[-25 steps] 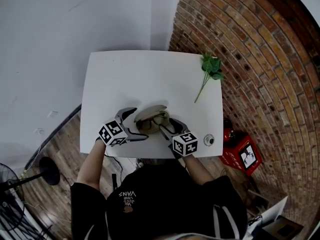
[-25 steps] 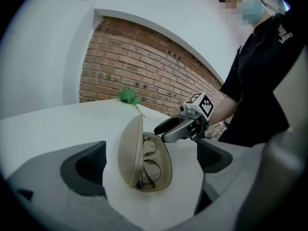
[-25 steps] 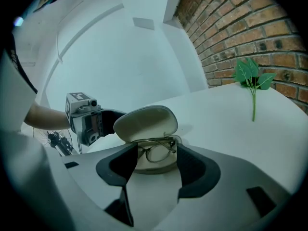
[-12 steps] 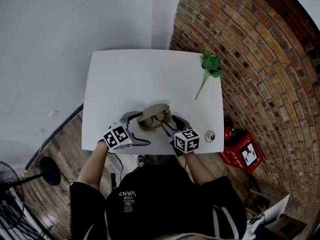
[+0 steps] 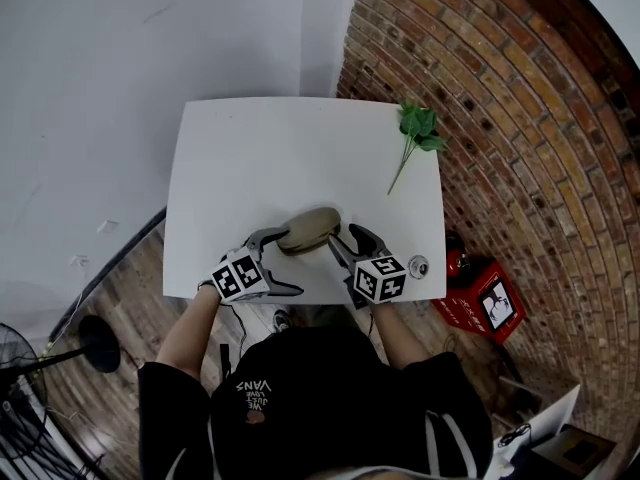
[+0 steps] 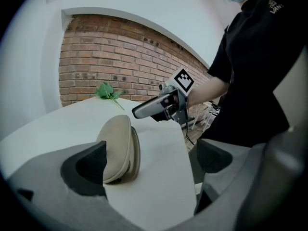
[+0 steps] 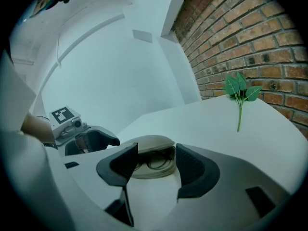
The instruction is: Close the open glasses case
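right gripper view, glasses case beyond gripper

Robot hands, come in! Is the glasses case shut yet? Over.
Left gripper, right gripper both open, flanking glasses case. Lid ajar, not shut. Leafy sprig far off, nothing blocking.

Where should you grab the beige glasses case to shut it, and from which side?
Best guess: the domed lid of the beige oval glasses case, near its free edge. The gap, with glasses showing inside, faces the right gripper, so the hinge is likely on the far side. Come from that near side, from above.
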The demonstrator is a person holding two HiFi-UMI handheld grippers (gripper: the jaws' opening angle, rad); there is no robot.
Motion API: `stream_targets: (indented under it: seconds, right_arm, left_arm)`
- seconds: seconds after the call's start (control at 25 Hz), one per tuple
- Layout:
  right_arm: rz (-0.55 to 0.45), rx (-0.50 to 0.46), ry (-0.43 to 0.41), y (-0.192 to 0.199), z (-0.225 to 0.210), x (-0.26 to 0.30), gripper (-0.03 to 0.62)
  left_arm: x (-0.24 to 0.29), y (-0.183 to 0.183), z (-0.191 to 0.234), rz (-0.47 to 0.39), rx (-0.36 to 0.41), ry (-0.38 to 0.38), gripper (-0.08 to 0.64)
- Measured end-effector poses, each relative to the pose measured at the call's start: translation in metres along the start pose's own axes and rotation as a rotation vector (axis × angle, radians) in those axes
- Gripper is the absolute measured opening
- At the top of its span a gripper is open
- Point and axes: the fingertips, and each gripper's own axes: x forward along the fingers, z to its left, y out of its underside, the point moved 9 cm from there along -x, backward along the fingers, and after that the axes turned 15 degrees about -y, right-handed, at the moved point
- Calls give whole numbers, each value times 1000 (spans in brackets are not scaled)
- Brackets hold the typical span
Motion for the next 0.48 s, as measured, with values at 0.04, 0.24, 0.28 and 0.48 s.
stream_targets:
  seconds: [0.04,0.24,0.28,0.48]
  right_arm:
    - [1,-6,-1,-1,0,0,232]
    - [58,-98,-27,-2,7,11,261]
    - [67,-112,-29,-2,8,14,264]
    - [103,-151,-46,2,9,27,275]
  left_arm:
    - [1,1,-3,7,4,5,581]
    - [6,4,-13,36,15,13,581]
    - [7,4,-14,41,16,12,581]
    - [10,7,-18,55,5,8,580]
